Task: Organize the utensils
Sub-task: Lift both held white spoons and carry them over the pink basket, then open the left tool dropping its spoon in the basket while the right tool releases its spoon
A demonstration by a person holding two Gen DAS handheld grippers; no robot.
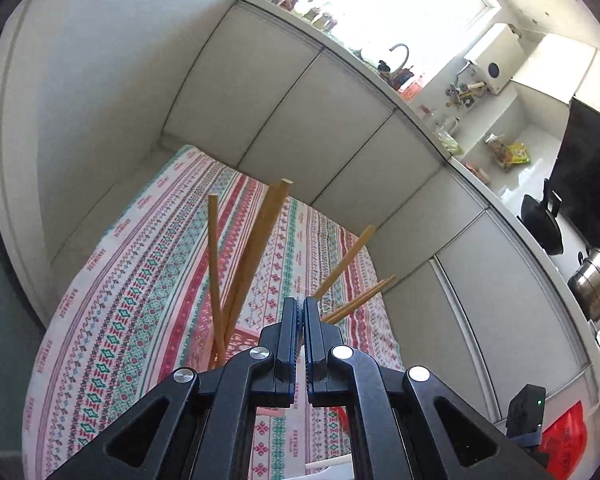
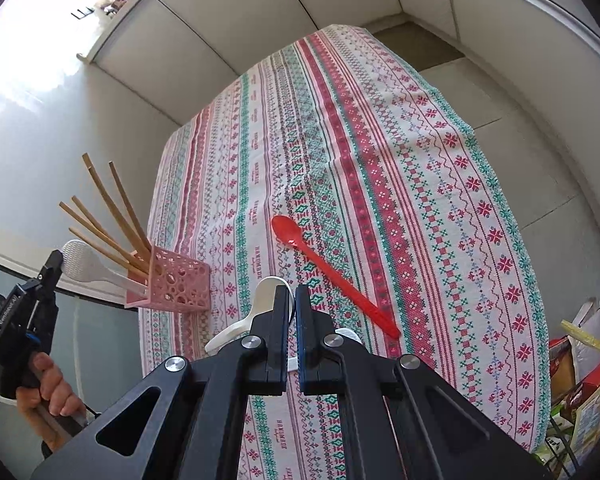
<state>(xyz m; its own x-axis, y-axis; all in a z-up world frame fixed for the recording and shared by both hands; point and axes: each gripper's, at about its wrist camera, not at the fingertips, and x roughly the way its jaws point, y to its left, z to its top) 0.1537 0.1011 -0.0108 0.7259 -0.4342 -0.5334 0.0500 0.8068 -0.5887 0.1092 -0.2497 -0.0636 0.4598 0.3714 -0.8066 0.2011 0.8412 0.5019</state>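
Both tools closed, fingers nearly together on each.

Left tool (image 1: 299,300): jaws shut. From its own camera nothing solid shows between the fingertips. From the right wrist view the left tool (image 2: 56,258) sits at the far left, held by a hand (image 2: 46,392), with its tip touching the bowl of a white rice paddle (image 2: 85,266). Whether the tip pinches the paddle or only rests against it cannot be told from this angle.

The paddle's handle runs down into a pink perforated holder (image 2: 179,285) standing near the left edge of the bench (image 2: 440,184), which carries a striped, patterned cloth. Several wooden chopsticks (image 2: 112,216) stand in the same holder, fanned out and leaning left. In the left wrist view the chopsticks (image 1: 256,248) rise in front of the tool, spread apart, with the holder (image 1: 242,340) mostly hidden behind the tool's frame.

Right tool (image 2: 292,292): jaws shut, no object seen clamped at the tips. A white spoon (image 2: 256,300) lies on the cloth just under and left of the fingers; contact cannot be told. Part of it is hidden by the tool.

A red plastic spoon (image 2: 328,272) lies flat on the cloth, right of the right tool's tips, bowl pointing away, well apart from the holder.
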